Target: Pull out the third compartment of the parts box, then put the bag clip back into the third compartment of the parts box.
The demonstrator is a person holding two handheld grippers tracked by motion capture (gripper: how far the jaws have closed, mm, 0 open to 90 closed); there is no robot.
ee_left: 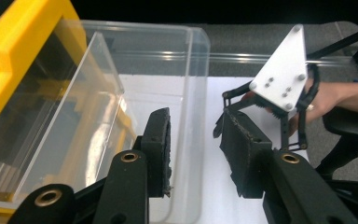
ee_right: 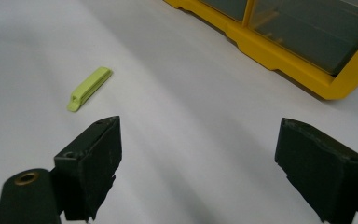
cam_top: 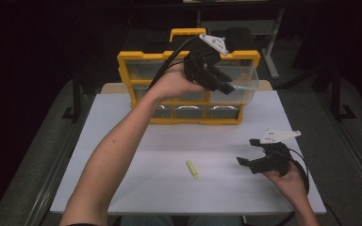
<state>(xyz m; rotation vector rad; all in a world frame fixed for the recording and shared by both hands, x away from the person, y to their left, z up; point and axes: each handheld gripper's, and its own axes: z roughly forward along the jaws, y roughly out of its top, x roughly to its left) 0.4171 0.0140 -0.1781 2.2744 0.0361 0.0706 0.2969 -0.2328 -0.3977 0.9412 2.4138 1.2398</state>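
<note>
Standing at the table's (cam_top: 122, 141) far edge, the yellow organizer (cam_top: 143, 59) has a clear drawer (cam_top: 245, 80) pulled out; the left gripper (ee_left: 193, 140) straddles its front wall, jaws parted. The right gripper (cam_top: 250, 151) hovers near-right, wide open, empty, beside a green clip (cam_top: 193, 169).

LEFT: left forearm (cam_top: 118, 150) bare, reaching far forward and up; left hand (cam_top: 174, 82) wrapped round the left gripper (cam_top: 219, 80), raised, fingers (ee_left: 156, 149) parted, tipped down to the right | RIGHT: right hand (cam_top: 287, 176) low and near; right gripper (cam_top: 250, 153) pointing left; fingers (ee_right: 93, 163) spread wide apart
</note>
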